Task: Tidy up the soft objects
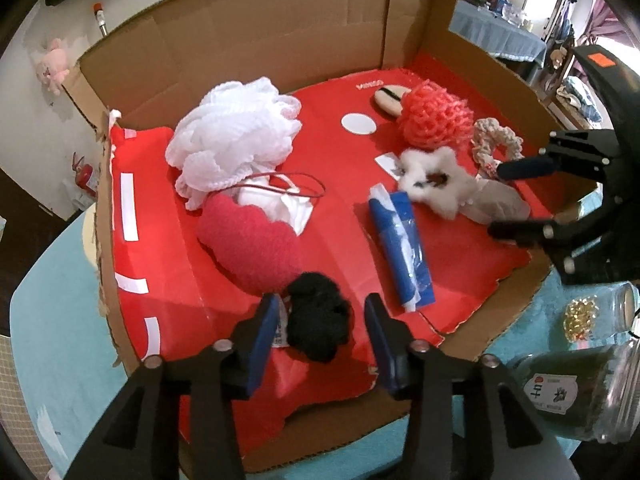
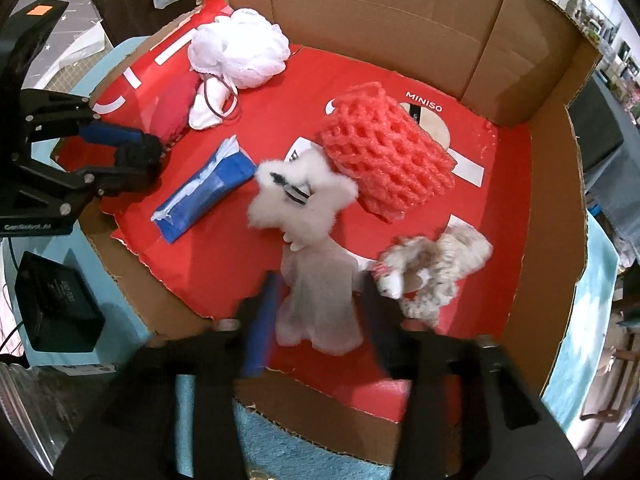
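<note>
Inside the cardboard box [image 1: 248, 36], I have my left gripper [image 1: 322, 330] spread loosely around the black scrunchie [image 1: 318, 322] and my right gripper [image 2: 320, 304] released over the limp grey cloth [image 2: 318, 300]; both look light, squashy, best pinched mid-bulk.

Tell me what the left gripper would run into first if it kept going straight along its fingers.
Most likely the fluffy black scrunchie, which lies between the open fingers of the left gripper, on the red paper lining of the cardboard box. Depth is hard to judge, but nothing else shows in that line.
</note>
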A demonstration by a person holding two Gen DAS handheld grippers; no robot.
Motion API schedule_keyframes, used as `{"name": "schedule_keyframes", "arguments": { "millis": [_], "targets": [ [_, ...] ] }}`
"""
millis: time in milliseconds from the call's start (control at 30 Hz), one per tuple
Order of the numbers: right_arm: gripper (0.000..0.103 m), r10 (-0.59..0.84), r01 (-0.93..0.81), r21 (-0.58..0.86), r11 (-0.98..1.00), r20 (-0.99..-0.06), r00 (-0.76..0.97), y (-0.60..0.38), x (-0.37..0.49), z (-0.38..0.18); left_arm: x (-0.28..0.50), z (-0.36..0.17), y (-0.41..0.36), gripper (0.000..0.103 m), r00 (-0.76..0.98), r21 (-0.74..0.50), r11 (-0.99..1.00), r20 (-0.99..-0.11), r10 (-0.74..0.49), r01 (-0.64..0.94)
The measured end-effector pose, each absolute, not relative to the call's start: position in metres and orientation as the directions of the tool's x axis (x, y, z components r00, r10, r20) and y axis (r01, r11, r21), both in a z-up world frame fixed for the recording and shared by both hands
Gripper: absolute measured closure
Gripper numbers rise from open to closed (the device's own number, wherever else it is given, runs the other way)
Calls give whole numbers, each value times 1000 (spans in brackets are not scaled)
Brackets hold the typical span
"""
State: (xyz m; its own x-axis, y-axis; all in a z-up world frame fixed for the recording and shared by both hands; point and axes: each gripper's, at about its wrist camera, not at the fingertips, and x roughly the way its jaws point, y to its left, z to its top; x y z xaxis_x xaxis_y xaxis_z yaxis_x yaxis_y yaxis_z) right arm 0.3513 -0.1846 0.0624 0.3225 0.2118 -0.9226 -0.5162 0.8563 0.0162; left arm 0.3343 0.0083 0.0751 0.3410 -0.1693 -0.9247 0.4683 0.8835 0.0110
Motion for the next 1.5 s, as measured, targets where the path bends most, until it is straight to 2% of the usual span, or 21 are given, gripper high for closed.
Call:
{"name": "schedule_keyframes", "arguments": {
  "millis": [67,133,200,300,400,567,633,800,1500],
  "targets": [
    [40,212,-512,8,859,-916,341,-184,350,66,334,79,9,54,346,-4,888,-920,-183,461],
    [40,219,-500,20,866,-913,344,-185,350,70,331,85,9,49,358,-18,892,-912,-200,452],
    [40,232,-490,34,871,-907,350,-187,348,75,326,91,9,35,377,-21,896,-903,-208,444],
    [40,221,-444,32,895,-898,381,-194,344,86,315,104,5,23,418,-27,903,-880,-225,429],
    [32,220,-374,63,925,-892,395,-203,341,91,309,115,5,13,436,-58,926,-870,-230,374],
    [30,201,-281,86,956,-888,413,-212,328,99,302,119,7,6,468,-60,961,-864,-185,269],
    [26,195,-245,97,965,-888,416,-217,323,102,301,119,7,6,471,-67,970,-865,-173,235],
    [26,221,-185,158,970,-888,404,-216,317,99,300,110,8,6,447,-80,984,-883,-144,161],
    [26,195,-132,156,979,-906,375,-210,322,77,304,86,5,6,427,-48,994,-900,-84,96]
  ]
}}
